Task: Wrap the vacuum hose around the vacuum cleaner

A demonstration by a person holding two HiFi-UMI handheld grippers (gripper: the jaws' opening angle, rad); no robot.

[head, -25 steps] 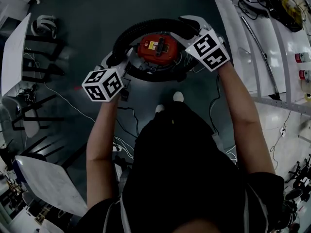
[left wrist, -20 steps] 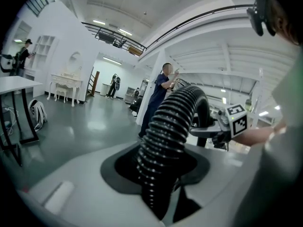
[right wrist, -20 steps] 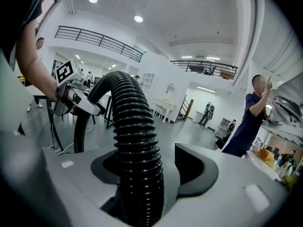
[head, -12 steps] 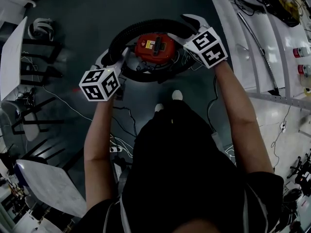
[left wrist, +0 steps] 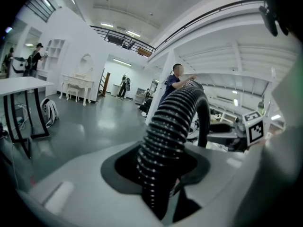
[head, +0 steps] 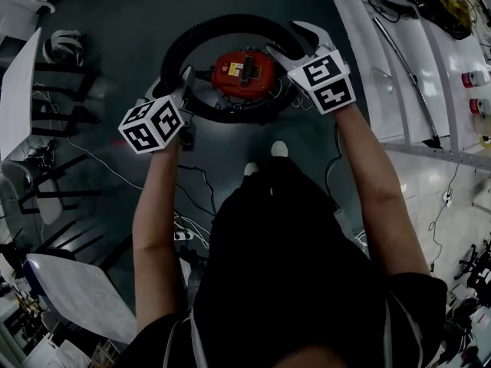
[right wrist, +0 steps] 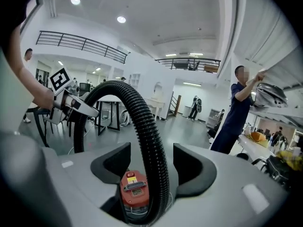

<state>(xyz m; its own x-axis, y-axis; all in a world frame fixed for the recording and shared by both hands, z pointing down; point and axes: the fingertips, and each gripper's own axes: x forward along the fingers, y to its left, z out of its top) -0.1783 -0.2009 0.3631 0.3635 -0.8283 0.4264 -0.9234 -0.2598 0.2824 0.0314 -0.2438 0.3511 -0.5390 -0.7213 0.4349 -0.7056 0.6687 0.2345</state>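
Observation:
A red vacuum cleaner stands on the dark floor in front of my feet. Its black ribbed hose arches over its far side from one gripper to the other. My left gripper is shut on the hose at the vacuum's left, and the pads press on its ribs. My right gripper is at the vacuum's right. Its jaws are closing with the hose between them, and a gap still shows on each side. Below that hose the vacuum's red top is visible.
White tables and dark chair frames stand at the left. A long white bench with tools runs along the right. Cables trail over the floor near my shoes. A person stands at the bench.
The hose loop has swung further away from me, round the far side of the vacuum. Both grippers have moved a little forward. The right jaws have spread off the hose.

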